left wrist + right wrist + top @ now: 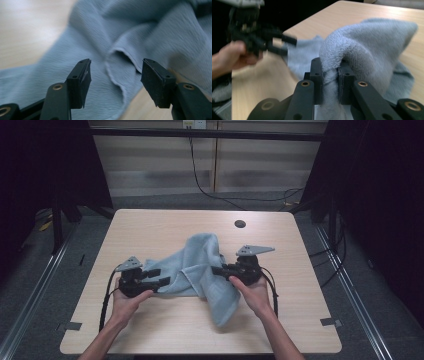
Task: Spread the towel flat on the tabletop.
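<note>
I see the light blue towel (200, 265) rumpled at the centre of the wooden table (150, 227). My left gripper (115, 82) stands wide open just short of its hem, gripping nothing. My right gripper (331, 83) is clamped tight on a bunched fold.
</note>
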Action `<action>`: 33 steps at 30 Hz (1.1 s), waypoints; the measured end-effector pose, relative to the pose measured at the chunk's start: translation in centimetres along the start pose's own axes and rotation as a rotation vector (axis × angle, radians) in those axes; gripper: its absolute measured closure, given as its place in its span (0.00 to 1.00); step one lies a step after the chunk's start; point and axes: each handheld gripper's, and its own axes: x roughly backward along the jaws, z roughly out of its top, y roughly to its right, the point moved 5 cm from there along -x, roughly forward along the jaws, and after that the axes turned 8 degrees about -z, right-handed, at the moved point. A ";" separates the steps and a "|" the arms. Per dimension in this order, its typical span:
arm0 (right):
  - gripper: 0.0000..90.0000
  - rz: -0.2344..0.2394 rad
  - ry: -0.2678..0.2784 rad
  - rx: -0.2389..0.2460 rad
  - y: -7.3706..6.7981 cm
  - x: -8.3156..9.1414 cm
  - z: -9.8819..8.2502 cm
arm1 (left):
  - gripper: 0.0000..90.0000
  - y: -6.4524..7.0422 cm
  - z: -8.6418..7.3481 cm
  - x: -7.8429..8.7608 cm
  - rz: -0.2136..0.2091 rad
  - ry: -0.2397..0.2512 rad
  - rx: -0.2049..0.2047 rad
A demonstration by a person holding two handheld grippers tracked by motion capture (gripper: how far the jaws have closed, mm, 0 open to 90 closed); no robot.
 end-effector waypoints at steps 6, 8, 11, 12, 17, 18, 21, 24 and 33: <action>0.84 0.005 -0.017 -0.006 -0.5 -3.5 2.3 | 0.42 1.0 -0.2 -0.5 -0.036 -0.007 -0.016; 0.80 -0.005 -0.059 -0.013 -0.2 -6.0 1.6 | 0.41 1.3 -0.5 -0.8 -0.072 -0.021 -0.020; 0.69 -0.018 -0.116 -0.019 0.1 -7.9 -0.4 | 0.39 1.9 -0.9 -1.4 -0.103 -0.049 -0.026; 0.65 -0.013 -0.119 -0.023 0.1 -8.1 -0.7 | 0.38 2.1 -1.1 -1.6 -0.107 -0.061 -0.028; 0.46 -0.003 -0.087 0.004 -0.2 -6.4 -0.8 | 0.35 2.5 -1.7 -2.3 -0.124 -0.085 -0.024; 0.44 -0.004 -0.063 0.004 -0.2 -5.4 -0.6 | 0.34 2.6 -1.8 -2.4 -0.131 -0.085 -0.015; 0.42 -0.009 -0.027 0.005 -0.1 -3.2 -0.4 | 0.34 2.9 -1.9 -2.8 -0.139 -0.094 -0.025; 0.46 -0.042 0.014 0.001 0.8 -0.5 -1.2 | 0.34 3.5 -2.0 -3.1 -0.157 -0.104 -0.042; 0.52 -0.020 -0.125 -0.037 3.3 -0.9 -7.5 | 0.45 4.4 -3.1 -4.4 -0.213 -0.165 -0.065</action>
